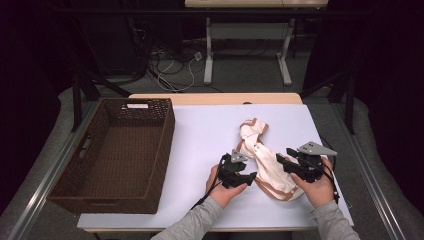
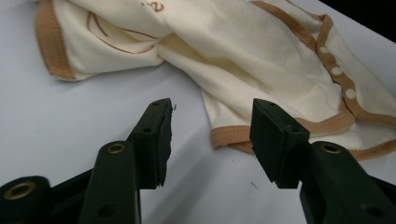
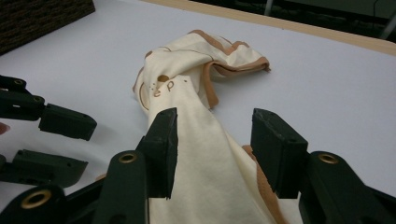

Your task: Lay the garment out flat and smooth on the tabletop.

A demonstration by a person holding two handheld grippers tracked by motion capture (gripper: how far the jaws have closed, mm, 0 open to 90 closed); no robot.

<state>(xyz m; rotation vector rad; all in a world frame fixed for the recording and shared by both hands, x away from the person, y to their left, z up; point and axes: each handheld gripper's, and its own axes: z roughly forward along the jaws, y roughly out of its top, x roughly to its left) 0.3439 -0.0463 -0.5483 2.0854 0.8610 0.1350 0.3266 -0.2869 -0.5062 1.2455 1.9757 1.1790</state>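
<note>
Cream baby garment (image 1: 264, 162) with tan trim lies crumpled on the desk (image 1: 200, 135), right of the wicker basket (image 1: 117, 155). Left gripper (image 1: 239, 172) and right gripper (image 1: 295, 167) flank its near end, both spread, nothing pinched yet. Looks like pre-grasp; next they'd need to close on the fabric.

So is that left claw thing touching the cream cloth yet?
Apart. In the left gripper view, the left gripper stands open with white table showing between its jaws and the cloth.
</note>
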